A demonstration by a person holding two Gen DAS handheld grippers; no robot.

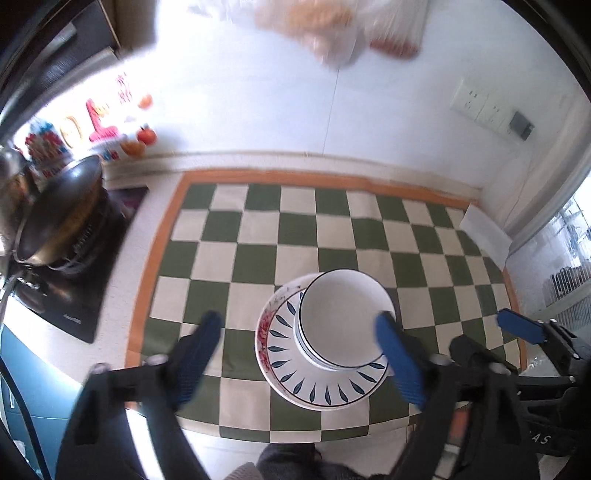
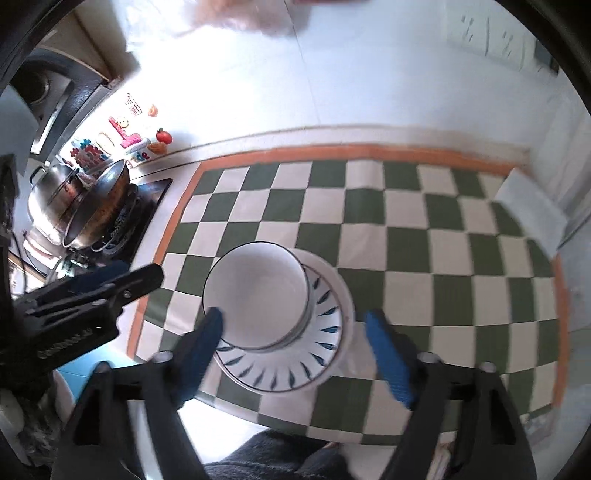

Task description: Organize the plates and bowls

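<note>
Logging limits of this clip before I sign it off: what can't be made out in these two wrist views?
- Count of white bowls nested on the leaf-pattern plate: only stacked rims show, left view.
- Red-patterned plate underneath: only an edge shows, covered by the plate above.
- Bags on the wall: blurred and cut off by the top edge.
- Wok contents: blurred.

White bowls (image 1: 341, 317); blue-leaf plate (image 1: 332, 391); green-cream checked mat (image 1: 258, 236).

White tiled wall (image 1: 258, 110) behind, brightly lit, with a socket panel (image 1: 476, 103) at right. Green-and-cream checked cloth (image 1: 295, 229) over the counter; wok (image 2: 99, 206) on a stove (image 1: 74, 288) at left. Window (image 1: 569, 258) at far right.
</note>
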